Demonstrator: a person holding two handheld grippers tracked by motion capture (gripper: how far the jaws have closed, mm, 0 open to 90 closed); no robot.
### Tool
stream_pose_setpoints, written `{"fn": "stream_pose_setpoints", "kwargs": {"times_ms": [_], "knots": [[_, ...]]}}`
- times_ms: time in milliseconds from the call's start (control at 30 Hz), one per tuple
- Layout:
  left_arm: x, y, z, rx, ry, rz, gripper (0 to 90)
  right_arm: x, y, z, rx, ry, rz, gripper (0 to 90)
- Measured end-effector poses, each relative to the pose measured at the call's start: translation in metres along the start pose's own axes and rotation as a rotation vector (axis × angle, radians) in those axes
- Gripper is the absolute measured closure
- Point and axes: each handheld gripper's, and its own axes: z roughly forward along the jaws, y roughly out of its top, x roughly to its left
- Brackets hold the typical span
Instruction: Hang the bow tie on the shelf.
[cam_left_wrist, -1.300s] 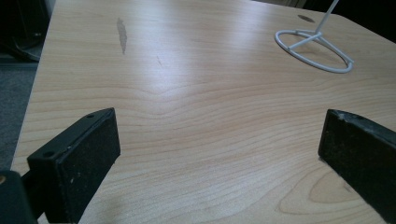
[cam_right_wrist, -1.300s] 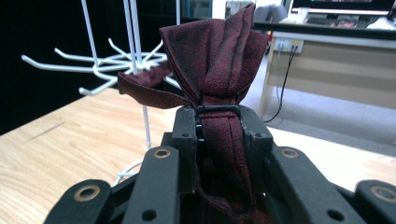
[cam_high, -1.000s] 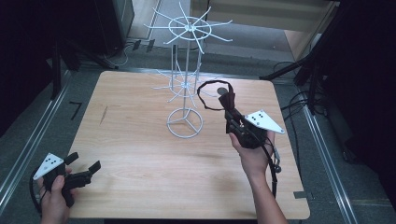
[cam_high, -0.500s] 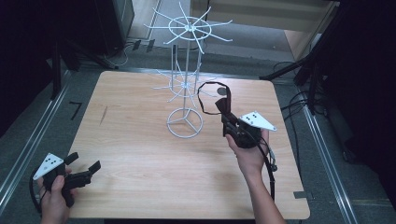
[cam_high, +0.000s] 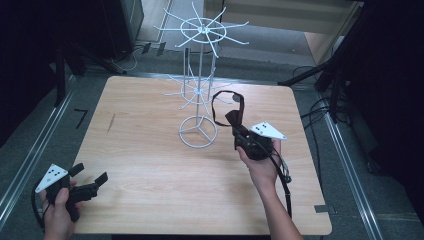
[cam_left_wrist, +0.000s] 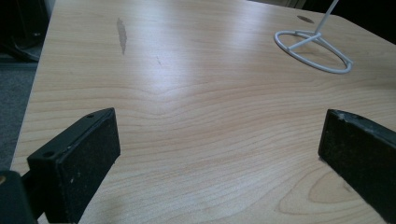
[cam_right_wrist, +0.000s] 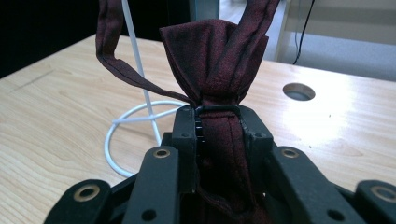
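High view: right gripper (cam_high: 239, 134) clamps dark red bow tie (cam_high: 233, 118) just beside white wire rack (cam_high: 199, 90), strap looped near its lower arms. Left gripper (cam_high: 90, 182) wide, empty, at table (cam_high: 150, 165) corner.
Left gripper view: jaws wide over bare wood, rack base (cam_left_wrist: 313, 50) ahead.
Right gripper view: tie (cam_right_wrist: 217, 60) pinched, rack pole (cam_right_wrist: 137, 70) behind.

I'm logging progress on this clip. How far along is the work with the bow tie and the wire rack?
Done: the right gripper is shut on the dark red bow tie, lifted off the table. In hand: it holds the tie beside the white wire rack, strap loop near the lower arms. Left: no arm carries the tie yet. The left gripper rests open at the table's near corner.
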Motion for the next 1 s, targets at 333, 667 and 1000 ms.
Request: {"fn": "stream_pose_setpoints", "kwargs": {"times_ms": [333,667,1000], "knots": [[0.0,0.0,0.0,0.001,0.0,0.0,0.0,0.0,-0.009,0.011,0.035,-0.001,-0.006,73.1],[0.0,0.0,0.0,0.005,0.002,0.004,0.0,0.001,-0.016,0.019,0.065,0.002,-0.008,73.1],[-0.001,-0.001,-0.001,-0.005,0.007,0.007,0.0,0.002,-0.021,0.027,0.086,0.008,-0.01,73.1]]}}
